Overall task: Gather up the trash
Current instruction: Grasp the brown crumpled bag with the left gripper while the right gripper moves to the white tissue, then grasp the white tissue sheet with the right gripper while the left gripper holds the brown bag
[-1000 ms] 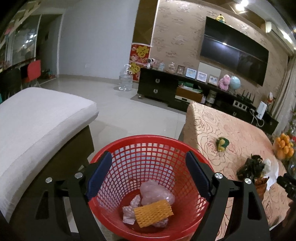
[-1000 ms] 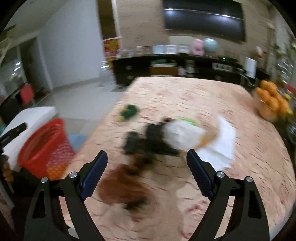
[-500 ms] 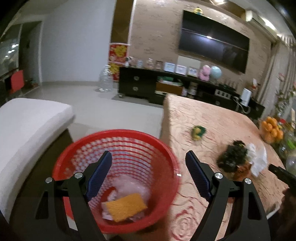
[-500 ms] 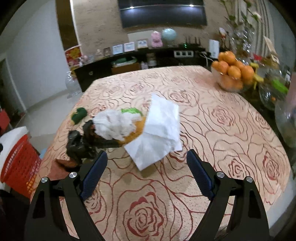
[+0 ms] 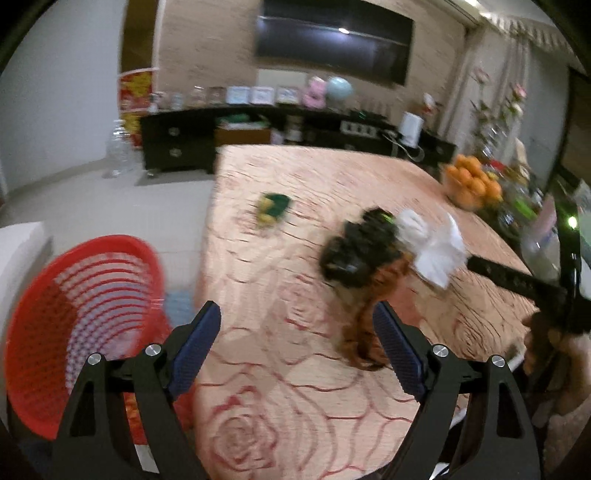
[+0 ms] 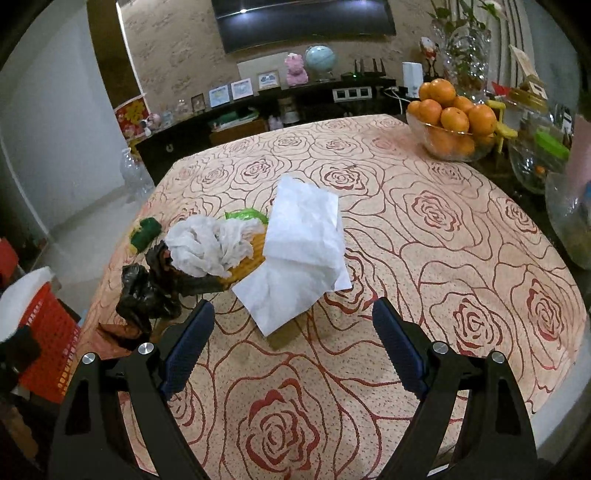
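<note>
My left gripper and right gripper: jaws wide, empty. Trash heap under white napkin on worktop; red basket beside edge; orange bowl far.

Home living room (television), rose tablecloth

Right gripper open and empty above the rose-patterned table; flat white tissue just ahead, touching crumpled white paper and black plastic wrapper; red basket far left — beyond the table edge; bowl of oranges far right.
</note>
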The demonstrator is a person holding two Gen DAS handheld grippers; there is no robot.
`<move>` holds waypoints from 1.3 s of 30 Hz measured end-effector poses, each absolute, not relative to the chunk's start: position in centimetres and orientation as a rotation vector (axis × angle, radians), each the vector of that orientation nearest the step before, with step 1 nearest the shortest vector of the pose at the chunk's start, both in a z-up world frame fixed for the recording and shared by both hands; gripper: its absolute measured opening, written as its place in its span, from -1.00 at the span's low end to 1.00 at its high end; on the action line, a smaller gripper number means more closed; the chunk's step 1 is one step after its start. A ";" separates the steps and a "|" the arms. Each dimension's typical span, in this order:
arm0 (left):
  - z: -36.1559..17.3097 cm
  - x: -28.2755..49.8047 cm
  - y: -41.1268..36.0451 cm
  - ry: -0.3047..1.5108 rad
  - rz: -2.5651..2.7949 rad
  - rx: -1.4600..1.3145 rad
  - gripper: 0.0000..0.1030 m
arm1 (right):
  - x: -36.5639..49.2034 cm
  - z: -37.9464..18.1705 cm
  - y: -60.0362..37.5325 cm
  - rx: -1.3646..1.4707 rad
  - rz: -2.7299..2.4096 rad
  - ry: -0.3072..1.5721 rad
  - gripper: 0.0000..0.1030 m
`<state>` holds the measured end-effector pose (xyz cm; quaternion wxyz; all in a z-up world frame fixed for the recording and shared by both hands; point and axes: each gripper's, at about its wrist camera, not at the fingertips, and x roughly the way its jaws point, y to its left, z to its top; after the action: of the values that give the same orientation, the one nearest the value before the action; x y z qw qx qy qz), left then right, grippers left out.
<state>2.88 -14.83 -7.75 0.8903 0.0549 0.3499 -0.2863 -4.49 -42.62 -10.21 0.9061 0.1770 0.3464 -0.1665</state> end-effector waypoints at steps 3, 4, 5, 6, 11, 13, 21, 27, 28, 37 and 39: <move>-8.7 2.9 -17.1 0.759 -0.652 0.140 0.58 | -4.6 -10.4 -43.0 0.389 -0.338 0.719 0.64; -9.1 3.0 -17.8 0.771 -0.666 0.146 0.58 | -4.7 -10.4 -43.1 0.398 -0.334 0.719 0.64; -9.4 3.1 -18.4 0.782 -0.678 0.151 0.58 | -4.7 -10.4 -43.1 0.406 -0.332 0.719 0.64; -9.8 3.2 -19.1 0.794 -0.691 0.157 0.58 | -4.8 -10.4 -43.2 0.409 -0.331 0.719 0.64; -11.0 3.4 -21.4 0.814 -0.732 0.178 0.58 | -4.9 -10.5 -43.5 0.419 -0.333 0.722 0.64; -11.4 3.5 -22.0 0.816 -0.742 0.180 0.57 | -4.9 -10.7 -43.5 0.422 -0.334 0.729 0.64; -12.5 4.0 -22.1 0.845 -0.793 0.135 -0.13 | -4.6 -11.1 -43.4 0.411 -0.340 0.749 0.64; -12.2 3.8 -21.4 0.833 -0.793 0.126 -0.27 | -4.3 -11.3 -42.9 0.384 -0.346 0.753 0.64; -12.0 3.8 -21.1 0.829 -0.791 0.118 -0.27 | -4.3 -11.3 -42.9 0.381 -0.348 0.750 0.64; -9.4 3.7 -17.4 0.755 -0.726 0.065 -0.27 | -2.7 -10.7 -43.1 0.284 -0.373 0.728 0.64; -9.2 3.9 -16.7 0.752 -0.711 0.052 -0.27 | -2.0 -10.5 -43.2 0.260 -0.371 0.725 0.64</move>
<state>3.95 -16.74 -9.23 0.8688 0.0251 0.3594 -0.3397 -2.02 -43.23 -10.50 0.9100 0.1259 0.3516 -0.1801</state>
